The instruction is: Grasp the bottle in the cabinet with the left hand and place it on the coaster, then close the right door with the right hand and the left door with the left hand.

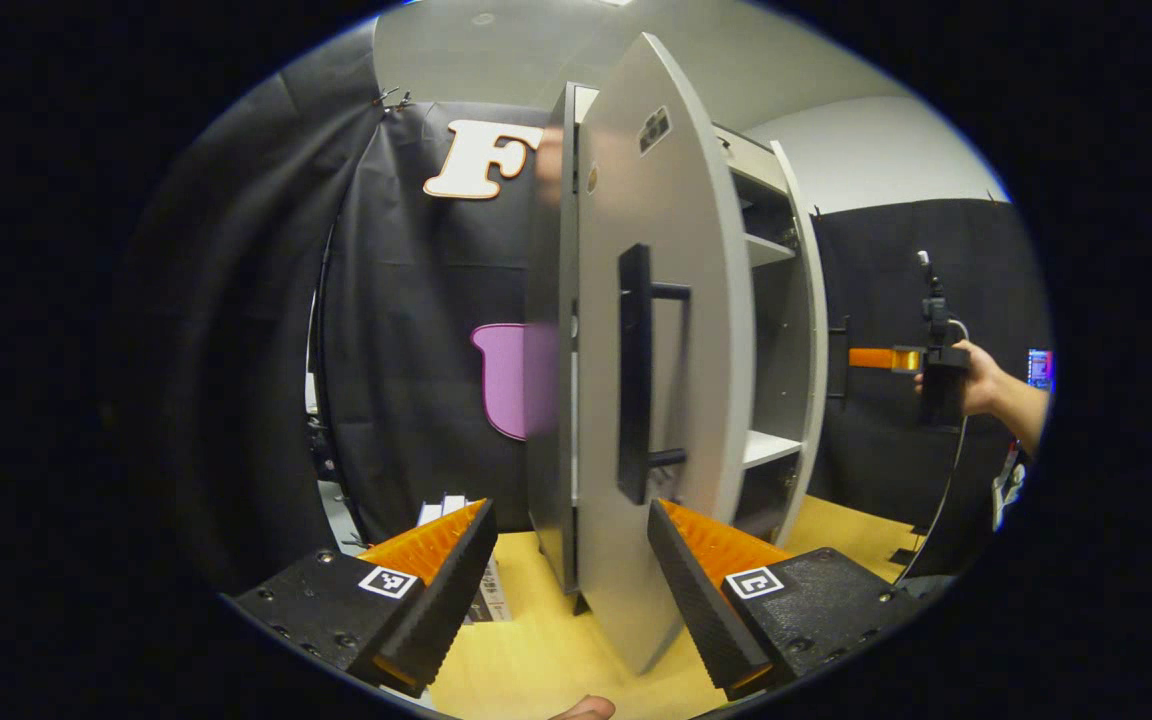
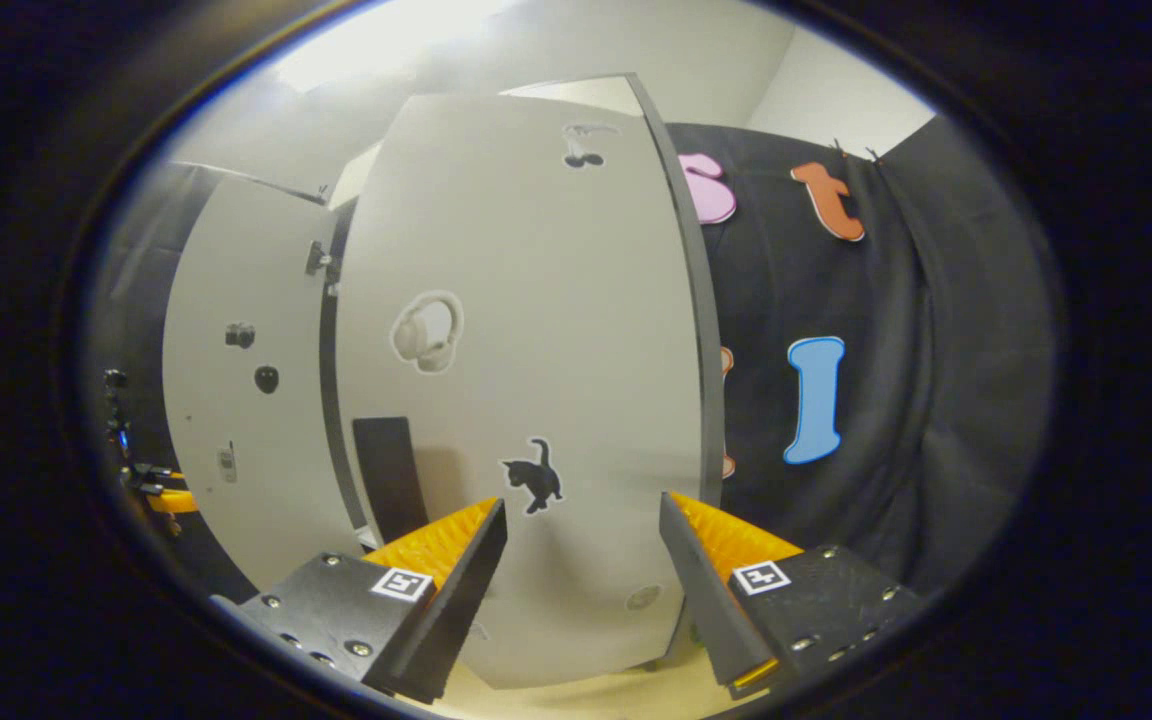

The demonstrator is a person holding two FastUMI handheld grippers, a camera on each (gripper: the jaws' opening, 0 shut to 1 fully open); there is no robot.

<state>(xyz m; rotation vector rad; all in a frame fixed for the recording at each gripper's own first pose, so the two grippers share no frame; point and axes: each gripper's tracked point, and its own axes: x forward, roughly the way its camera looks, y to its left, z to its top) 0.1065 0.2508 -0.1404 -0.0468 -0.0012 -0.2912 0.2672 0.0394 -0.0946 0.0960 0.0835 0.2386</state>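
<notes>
Left claw (image 1: 571,590): fingers apart, nothing between them, held low over the worktop (image 1: 546,650) just in front of the left door's edge, likely lined up to push it shut
Left door (image 1: 656,330): partly open, edge-on, black handle (image 1: 636,375) facing the claw
Right claw (image 2: 581,590): fingers apart, empty, close to the outer face of the right door (image 2: 526,380), placed to press it closed
Right door: looks not fully shut, judging by the shelves (image 1: 771,447) showing in the left gripper view
Bottle: cannot be seen, shelves in sight look bare, so probably out of the cabinet already
Other hand (image 1: 976,375): holds the far claw out beside the cabinet
</notes>
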